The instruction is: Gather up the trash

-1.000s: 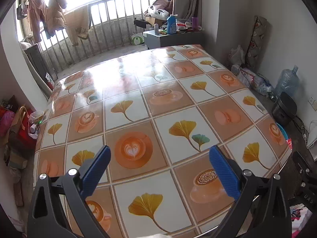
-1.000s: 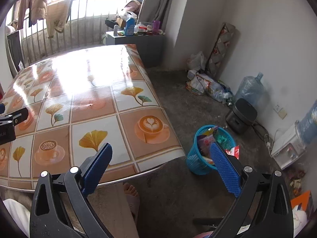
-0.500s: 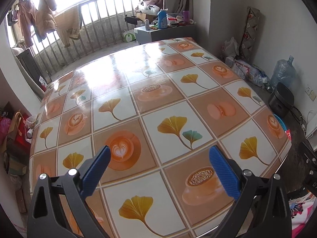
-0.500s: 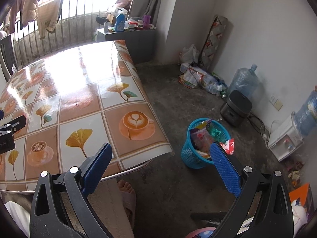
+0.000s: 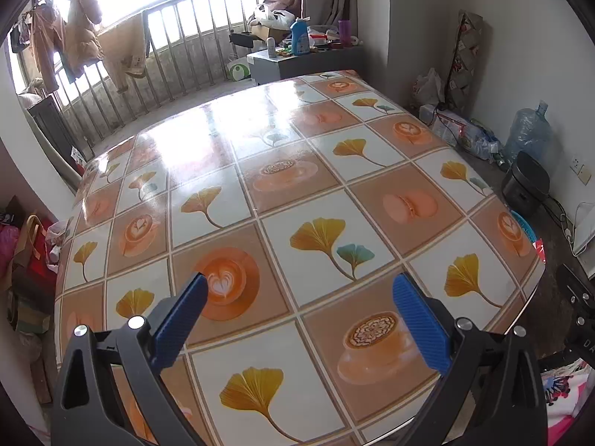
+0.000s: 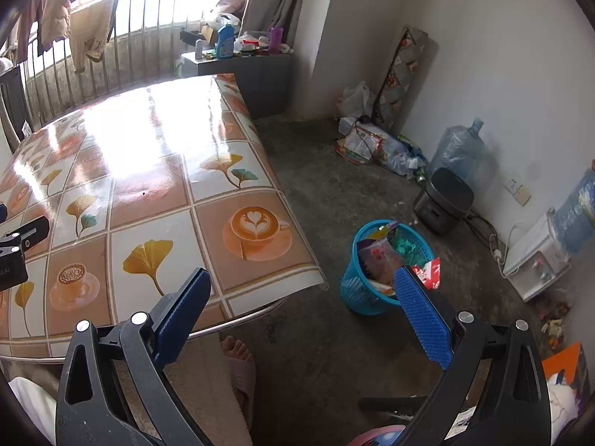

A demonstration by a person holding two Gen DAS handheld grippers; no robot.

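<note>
- both grippers, left gripper point(image 5: 297, 297) and right gripper point(image 6: 302, 290), are held wide open, nothing gripped.
- blue basket point(image 6: 357, 290), ahead of the right one, is already filled with wrappers, so collecting seems finished.

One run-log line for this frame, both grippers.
left gripper: open, empty, over table | right gripper: open, empty, past table edge | blue basket: on floor, trash inside
</note>
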